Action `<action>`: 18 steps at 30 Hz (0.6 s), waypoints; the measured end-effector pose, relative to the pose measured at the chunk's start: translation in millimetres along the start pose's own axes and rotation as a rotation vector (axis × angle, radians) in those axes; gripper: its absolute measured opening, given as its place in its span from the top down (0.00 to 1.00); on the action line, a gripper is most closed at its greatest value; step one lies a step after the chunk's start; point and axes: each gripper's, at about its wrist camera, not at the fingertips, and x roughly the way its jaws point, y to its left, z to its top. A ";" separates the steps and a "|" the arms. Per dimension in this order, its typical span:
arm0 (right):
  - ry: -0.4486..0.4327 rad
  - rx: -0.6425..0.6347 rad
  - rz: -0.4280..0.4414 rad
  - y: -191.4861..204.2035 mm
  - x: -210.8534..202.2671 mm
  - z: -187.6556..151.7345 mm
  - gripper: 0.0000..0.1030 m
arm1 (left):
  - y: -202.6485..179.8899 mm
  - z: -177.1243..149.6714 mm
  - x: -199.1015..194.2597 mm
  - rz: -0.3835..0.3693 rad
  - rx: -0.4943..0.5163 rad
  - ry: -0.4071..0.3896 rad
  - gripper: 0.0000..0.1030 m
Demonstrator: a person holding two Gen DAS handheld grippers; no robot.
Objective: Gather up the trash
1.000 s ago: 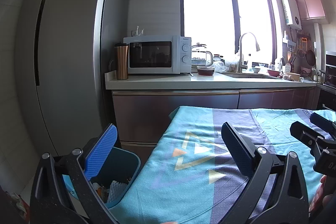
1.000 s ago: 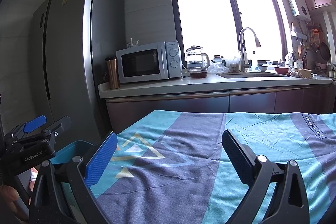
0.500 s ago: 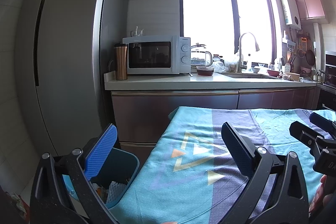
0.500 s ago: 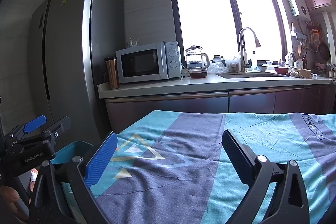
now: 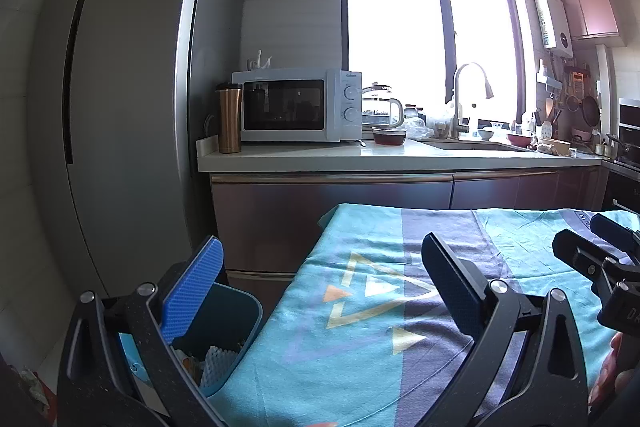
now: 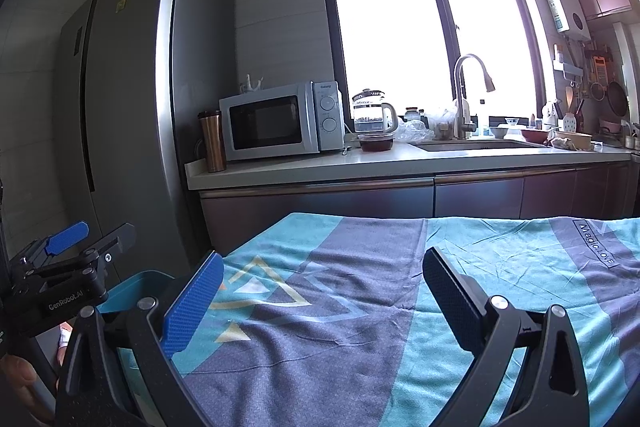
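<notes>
I hold my left gripper and right gripper spread and empty above the bare tablecloth, since the trash lies in the bin beside the table's left edge.

Lighting: strong daylight from window far ahead of the jaws, blown out white. Foreground beneath the jaws dim. Pink flare at upper right. Fisheye bending, dark vignette at corners. Focus sharp.

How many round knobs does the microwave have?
2. Both sit on the microwave's right panel: the upper knob directly above the lower knob.
</notes>
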 end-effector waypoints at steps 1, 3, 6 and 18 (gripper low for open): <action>0.000 0.000 -0.001 0.6 -0.1 -0.2 0.06 | -0.1 0.0 0.0 0.002 0.001 -0.001 0.05; 0.000 0.000 0.000 0.2 -0.2 0.0 0.06 | 0.4 -0.1 0.3 0.002 0.001 -0.003 0.05; -0.001 0.001 -0.001 0.2 -0.5 -0.2 0.06 | 0.6 -0.7 0.7 -0.001 0.000 0.000 0.05; 0.010 0.010 -0.012 -8.2 0.4 -2.5 0.06 | -9.2 -2.2 9.5 -0.026 0.024 0.036 0.05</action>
